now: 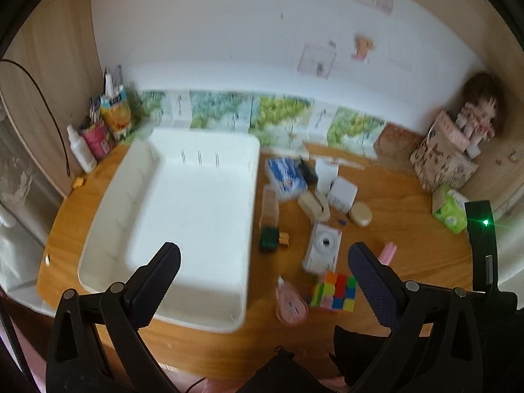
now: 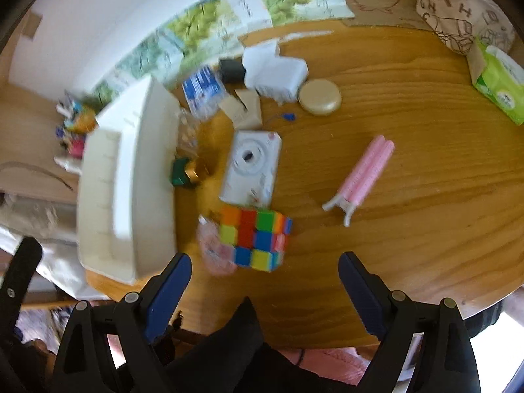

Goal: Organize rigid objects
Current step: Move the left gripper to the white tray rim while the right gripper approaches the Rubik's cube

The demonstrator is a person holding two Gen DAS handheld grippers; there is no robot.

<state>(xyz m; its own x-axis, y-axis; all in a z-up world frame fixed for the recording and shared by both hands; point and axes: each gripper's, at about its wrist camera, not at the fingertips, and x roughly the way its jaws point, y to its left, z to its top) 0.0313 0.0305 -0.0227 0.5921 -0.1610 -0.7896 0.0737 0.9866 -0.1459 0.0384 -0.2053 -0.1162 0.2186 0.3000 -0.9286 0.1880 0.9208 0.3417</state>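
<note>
We hold both tongs above the wooden counter (image 2: 409, 124). The left tongs (image 1: 263, 281) stand spread and empty over the near edge of the white tray (image 1: 183, 203). The right tongs (image 2: 264, 290) are likewise spread, gripping nothing, just short of the colour cube (image 2: 253, 237). Beside the tray lie the cube, a white camera (image 2: 252, 167), a pink folded stand (image 2: 363, 172), a round beige case (image 2: 319, 95) and small boxes (image 2: 275, 72), all outside the tray.
</note>
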